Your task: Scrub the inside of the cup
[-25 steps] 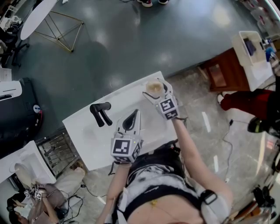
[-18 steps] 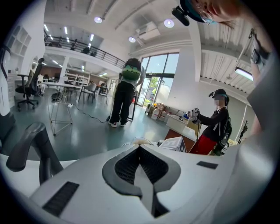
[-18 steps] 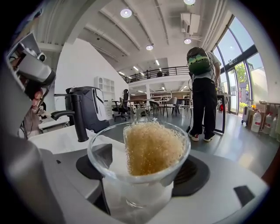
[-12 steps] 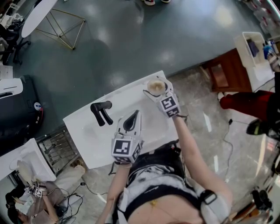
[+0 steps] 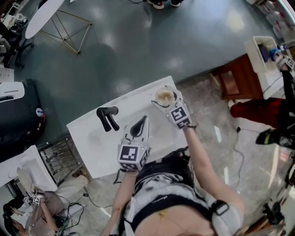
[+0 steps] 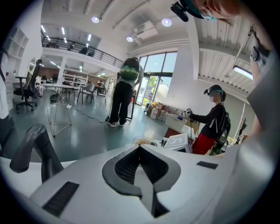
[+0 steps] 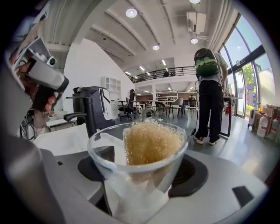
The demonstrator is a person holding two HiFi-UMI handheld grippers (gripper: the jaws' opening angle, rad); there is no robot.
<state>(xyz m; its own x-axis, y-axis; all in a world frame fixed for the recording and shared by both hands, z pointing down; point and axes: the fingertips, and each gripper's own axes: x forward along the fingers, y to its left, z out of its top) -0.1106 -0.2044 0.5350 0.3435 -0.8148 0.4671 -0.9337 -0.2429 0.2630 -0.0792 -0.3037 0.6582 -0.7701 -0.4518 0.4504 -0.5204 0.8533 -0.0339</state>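
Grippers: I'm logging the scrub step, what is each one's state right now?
Left gripper: shut, empty.
Right gripper: jaws closing around the clear glass cup with a tan fibrous sponge inside; no firm grip visible yet.

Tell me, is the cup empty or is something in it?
Not empty: a tan scrub sponge sits inside the clear cup, reaching above its rim.

- Bright, even indoor light: round ceiling lamps (image 7: 132,12) overhead, daylight through tall windows (image 6: 154,83).
- Glossy floor (image 5: 138,41) shows soft glare patches.
- White worktop (image 5: 92,133) nearly blown out; shadows faint.
- Gripper views: fisheye, dark corners, bent edges.
- Clear cup (image 7: 135,175) near lens, slightly soft.
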